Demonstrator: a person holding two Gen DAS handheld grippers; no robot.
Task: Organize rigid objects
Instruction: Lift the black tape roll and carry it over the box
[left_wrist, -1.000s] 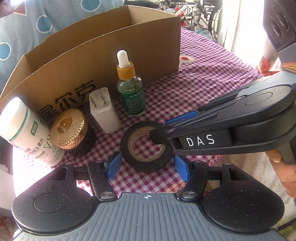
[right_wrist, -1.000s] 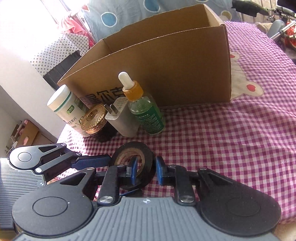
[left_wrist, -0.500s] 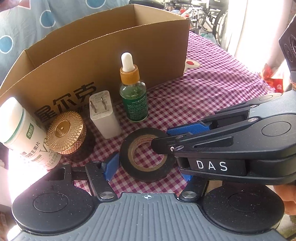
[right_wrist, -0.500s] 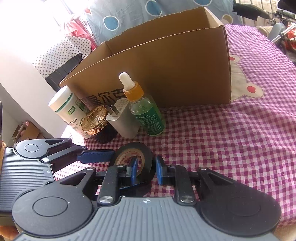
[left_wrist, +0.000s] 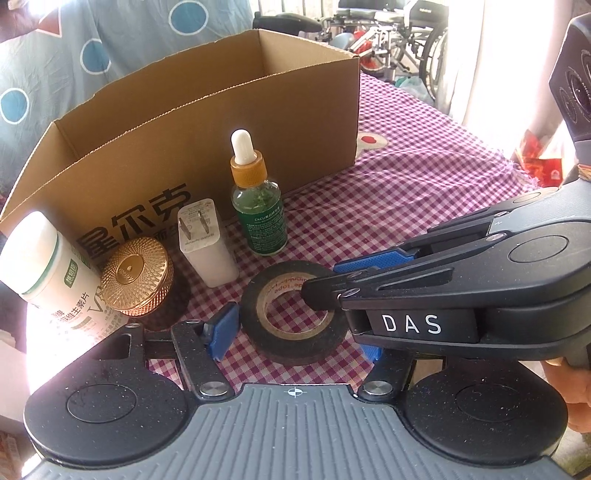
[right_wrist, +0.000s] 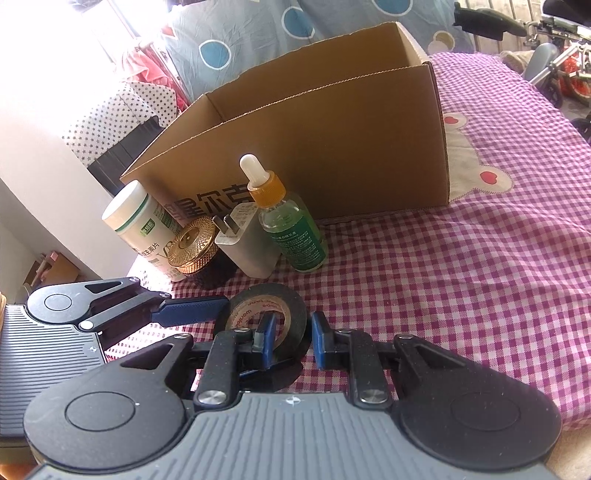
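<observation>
A roll of black tape (left_wrist: 295, 314) (right_wrist: 295, 317) lies flat on the checked cloth. My left gripper (left_wrist: 295, 338) is open with its blue pads on either side of the roll, not touching. My right gripper (right_wrist: 293, 341) comes in from the right; one finger is inside the roll's hole and one outside its right wall, with a small gap to the tape. Behind stand a green dropper bottle (left_wrist: 258, 214), a white charger plug (left_wrist: 205, 247), a gold-lidded jar (left_wrist: 136, 277) and a white pill bottle (left_wrist: 51, 277). An open cardboard box (left_wrist: 207, 122) stands behind them.
The purple checked cloth (right_wrist: 461, 277) runs free to the right of the box. The table's edge lies on the left, past the pill bottle. Bicycles and a wheelchair stand in the far background.
The left gripper has drawn back and risen a little, so the tape sits farther from its pads. The right gripper stays astride the tape's wall.
</observation>
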